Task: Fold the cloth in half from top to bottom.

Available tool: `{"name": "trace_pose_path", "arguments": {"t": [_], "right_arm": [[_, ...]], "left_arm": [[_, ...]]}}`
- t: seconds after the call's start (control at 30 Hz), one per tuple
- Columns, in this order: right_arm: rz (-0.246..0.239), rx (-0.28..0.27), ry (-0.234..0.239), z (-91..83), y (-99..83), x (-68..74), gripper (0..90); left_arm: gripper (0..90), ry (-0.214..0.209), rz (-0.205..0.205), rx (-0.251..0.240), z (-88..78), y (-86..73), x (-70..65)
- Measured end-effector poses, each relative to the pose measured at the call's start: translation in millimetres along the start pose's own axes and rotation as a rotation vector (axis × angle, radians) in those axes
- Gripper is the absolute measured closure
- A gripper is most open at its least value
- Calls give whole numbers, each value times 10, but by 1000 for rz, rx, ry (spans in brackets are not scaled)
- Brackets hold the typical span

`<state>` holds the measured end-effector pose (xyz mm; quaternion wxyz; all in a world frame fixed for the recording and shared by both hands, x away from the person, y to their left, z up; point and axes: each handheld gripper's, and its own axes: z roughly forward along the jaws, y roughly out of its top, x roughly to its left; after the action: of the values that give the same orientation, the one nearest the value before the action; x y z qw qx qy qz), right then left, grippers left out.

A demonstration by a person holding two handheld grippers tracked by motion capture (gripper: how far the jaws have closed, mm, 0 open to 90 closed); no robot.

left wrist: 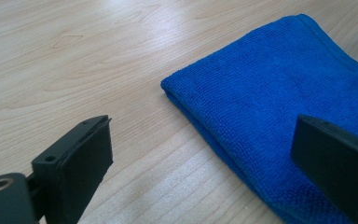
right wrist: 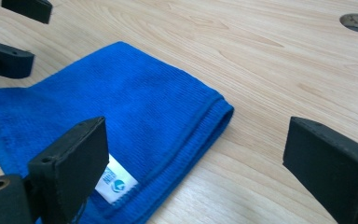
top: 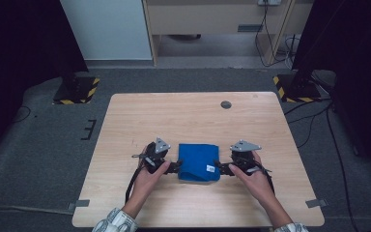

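Grey carpet (top: 38, 145) surrounded a pale wooden table (top: 193, 116) with a round cable port (top: 226, 104) near its far edge. Near the front edge lay a folded blue cloth (top: 199, 162), its white label (right wrist: 115, 181) facing up. Flanking it, the left gripper (top: 178, 166) and right gripper (top: 217, 168) both stood with jaws spread wide, each straddling an edge without pinching it.
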<state>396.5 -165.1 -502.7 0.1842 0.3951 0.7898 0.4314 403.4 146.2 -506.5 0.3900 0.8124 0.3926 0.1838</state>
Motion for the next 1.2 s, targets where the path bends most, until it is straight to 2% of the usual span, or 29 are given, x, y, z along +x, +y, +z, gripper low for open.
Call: {"name": "trace_pose_path", "arguments": {"t": [0.3,0.4,0.5,0.77,1.03,1.2], "right_arm": [[28,6,-15,-44,-37,-113,74],[29,5,-27,-65,-62,-176,81],[10,-2,-54,-100,-74,-232,102],[31,-22,-92,-195,-91,-418,90],[101,-32,-151,-272,-148,-637,83],[134,-28,-186,-292,-193,-751,83]], "left_arm": [[53,29,-11,19,-48,-60,114],[55,49,-26,16,-101,-90,205],[56,58,-36,16,-136,-111,280],[56,97,-62,23,-181,-161,477],[57,126,-93,31,-204,-210,630],[58,157,-128,31,-244,-249,762]]}}
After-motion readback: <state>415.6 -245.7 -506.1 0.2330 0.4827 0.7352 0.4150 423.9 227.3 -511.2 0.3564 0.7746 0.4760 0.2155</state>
